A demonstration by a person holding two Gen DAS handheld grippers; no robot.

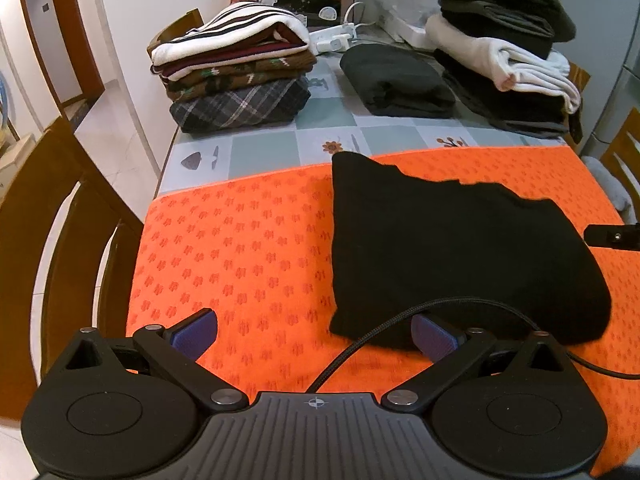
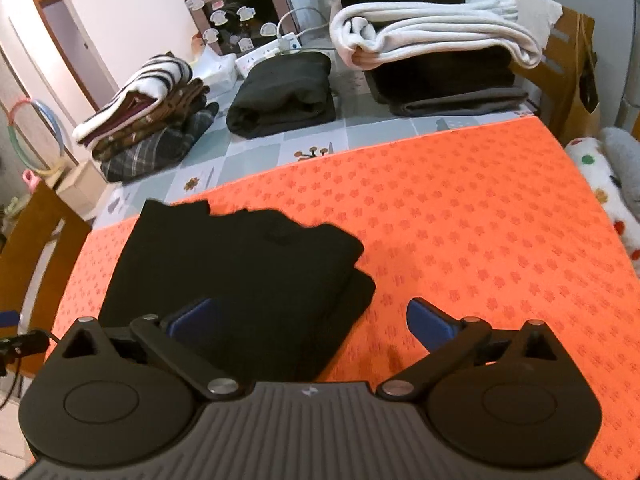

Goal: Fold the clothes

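The black garment (image 1: 448, 252) lay folded on the orange cloth (image 1: 240, 248). Both the left gripper (image 1: 316, 334) and right gripper (image 2: 310, 320) were spread wide, holding nothing (likely finished with it).

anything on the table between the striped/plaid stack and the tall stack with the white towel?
Yes: one folded dark garment lies alone on the checked tablecloth between the striped-topped stack and the tall stack. Both wrist views show it.

The folded garment (image 1: 452, 248) lies on the mat (image 1: 248, 248) — clothes stacks (image 1: 232, 76) behind it on the table (image 1: 264, 148).
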